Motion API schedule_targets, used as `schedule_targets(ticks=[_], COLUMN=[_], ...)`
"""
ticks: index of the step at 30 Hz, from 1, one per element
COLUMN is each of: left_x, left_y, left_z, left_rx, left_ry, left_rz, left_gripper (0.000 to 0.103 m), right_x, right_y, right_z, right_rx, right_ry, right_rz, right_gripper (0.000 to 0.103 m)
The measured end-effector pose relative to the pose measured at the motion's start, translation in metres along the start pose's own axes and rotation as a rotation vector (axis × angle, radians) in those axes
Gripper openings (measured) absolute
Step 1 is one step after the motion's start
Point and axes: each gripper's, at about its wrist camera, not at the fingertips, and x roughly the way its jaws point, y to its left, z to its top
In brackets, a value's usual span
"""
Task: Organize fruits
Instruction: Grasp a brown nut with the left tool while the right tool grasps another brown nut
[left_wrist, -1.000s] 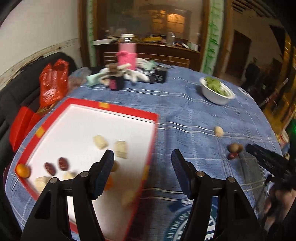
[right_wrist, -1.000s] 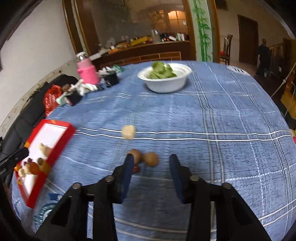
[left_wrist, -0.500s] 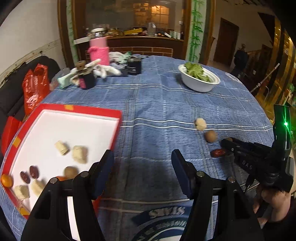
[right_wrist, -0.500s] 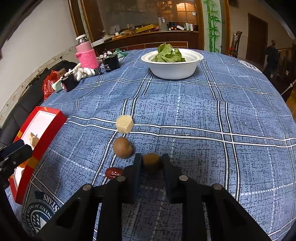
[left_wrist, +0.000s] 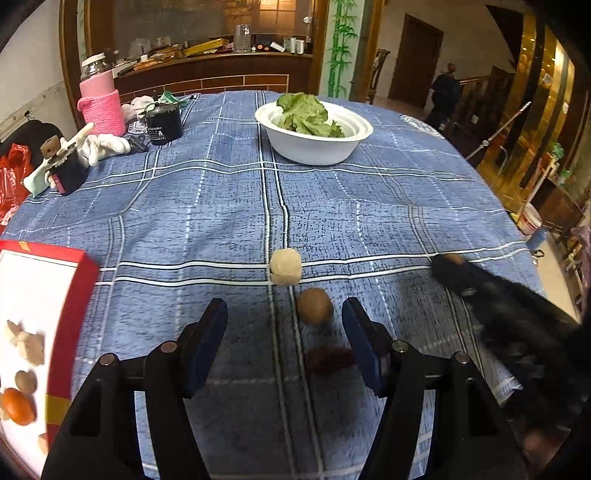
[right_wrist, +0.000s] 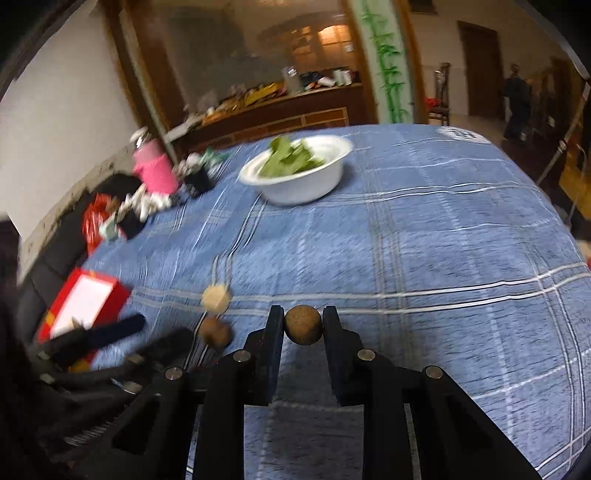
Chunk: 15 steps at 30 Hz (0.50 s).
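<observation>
Right gripper (right_wrist: 303, 325): fingers clamped on small brown fruit (right_wrist: 303, 324), held at widest part. Round, hard, light, probably rolls. Left gripper (left_wrist: 284, 332): fingers apart, empty, above second brown fruit (left_wrist: 314, 305) on counter (left_wrist: 369, 206). Tray (left_wrist: 75, 291) at left.

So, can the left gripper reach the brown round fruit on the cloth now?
Probably yes. The left gripper is open and the brown round fruit lies just ahead between its fingers, nothing covering it. The dark red fruit sits close beside it.

Blue plaid tablecloth (left_wrist: 207, 206) carries white bowl (left_wrist: 314, 147), red tray (left_wrist: 70, 295), loose fruits.
</observation>
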Motion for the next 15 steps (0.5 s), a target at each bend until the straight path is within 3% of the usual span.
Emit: schedule_targets(ticks=[3,4,5,6,15], left_x=[0.013,0.016,0.018,0.023,-0.005], left_y=[-0.007,-0.009,-0.011,-0.013,-0.008], left_z=[0.000,0.000,-0.001,-0.002,-0.014], left_rx=[-0.006,0.000,0.010,0.023,0.026], left_ry=[0.011,0.007,0.005,0.020,-0.026], left_rz=[0.000,0.014,0.023,0.035,0.060], left_gripper=[0.063,0.055,0.029,0.021,0.020], right_x=[-0.007,-0.008,-0.008,-0.007,-0.013], right_y=[-0.011,-0.012,-0.012,-0.010,-0.004], right_z=[0.005,0.006,0.006,0.006,0.007], right_rx=[0.044,0.048,0.049,0.045,0.031], right_ry=[-0.023,-0.025,-0.025,-0.023,-0.033], right_rz=[0.010,0.015,0.020,0.027,0.053], right_gripper=[0.023,0.023,0.023,0.023,0.023])
